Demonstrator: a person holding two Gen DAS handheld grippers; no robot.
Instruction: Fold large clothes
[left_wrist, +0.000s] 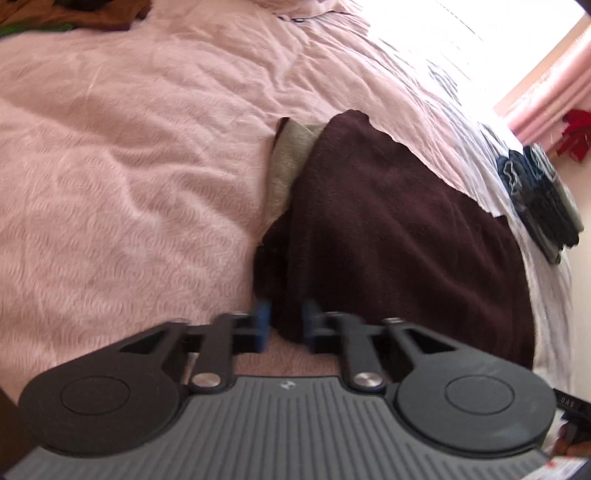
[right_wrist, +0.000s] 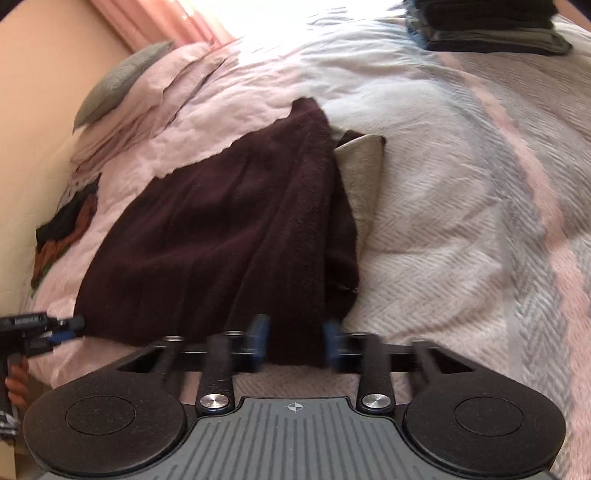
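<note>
A dark maroon garment (left_wrist: 388, 229) lies spread on the pink bedspread (left_wrist: 129, 166), with a grey-beige layer (left_wrist: 290, 166) showing at its far edge. My left gripper (left_wrist: 286, 325) is shut on the garment's near corner, its blue pads pressing dark cloth between them. In the right wrist view the same garment (right_wrist: 221, 229) runs away from me, the beige layer (right_wrist: 364, 173) at its right. My right gripper (right_wrist: 294, 343) is shut on the other near corner, cloth filling the gap between its blurred pads. The left gripper (right_wrist: 62, 328) shows at the left, at the garment's edge.
A stack of dark folded clothes (left_wrist: 535, 199) (right_wrist: 491, 22) sits near the bed's edge. Brown and green clothes (left_wrist: 92, 14) (right_wrist: 62, 229) lie in a heap. A grey pillow (right_wrist: 118, 77) rests by the wall. Pink curtains (left_wrist: 546, 96) hang at the bright window.
</note>
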